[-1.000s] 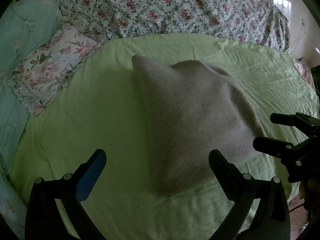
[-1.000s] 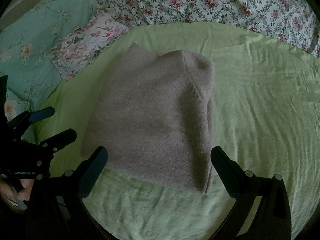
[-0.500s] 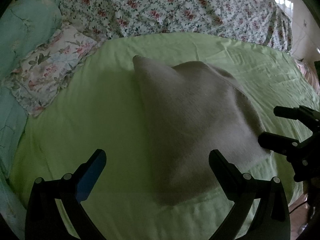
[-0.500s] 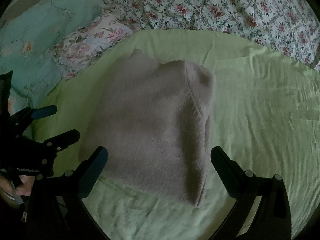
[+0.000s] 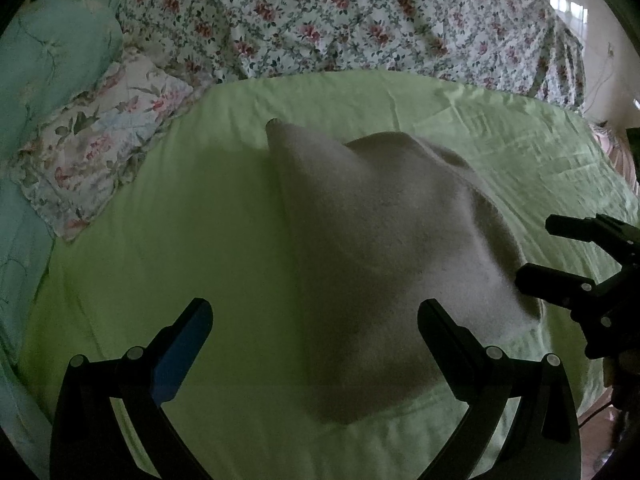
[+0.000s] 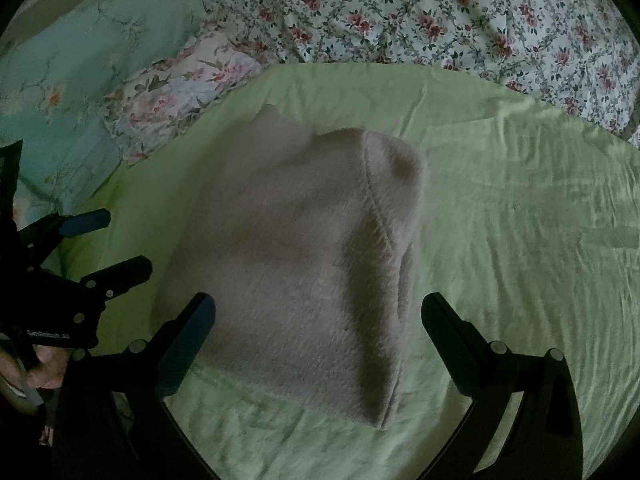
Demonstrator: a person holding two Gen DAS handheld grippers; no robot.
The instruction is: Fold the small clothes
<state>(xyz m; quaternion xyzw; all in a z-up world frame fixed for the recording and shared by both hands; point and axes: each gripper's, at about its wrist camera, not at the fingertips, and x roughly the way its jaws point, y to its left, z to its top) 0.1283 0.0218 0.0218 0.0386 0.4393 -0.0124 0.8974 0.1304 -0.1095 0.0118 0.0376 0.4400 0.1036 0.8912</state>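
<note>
A folded beige fuzzy garment [image 5: 384, 248] [image 6: 300, 264] lies on the light green sheet [image 5: 168, 240] [image 6: 520, 208]. My left gripper [image 5: 316, 320] is open above the garment's near left corner, with its right finger over the cloth and its left finger over bare sheet. My right gripper [image 6: 320, 316] is open too and hovers above the garment's near edge. Neither holds anything. In the left wrist view the right gripper [image 5: 548, 248] shows at the right edge. The right wrist view has the left gripper [image 6: 120, 244] at its left edge, with a hand [image 6: 40, 368] on its handle.
A floral quilt [image 5: 340, 20] [image 6: 460, 12] is bunched along the far side of the bed. A small floral pillow [image 5: 100, 140] and a teal pillow [image 6: 72, 80] lie at the far left. The green sheet spreads wide to the right of the garment.
Both views have shifted slightly; the garment sits a little lower and closer in the right wrist view. Both grippers stay open, and the garment itself has not visibly moved.
</note>
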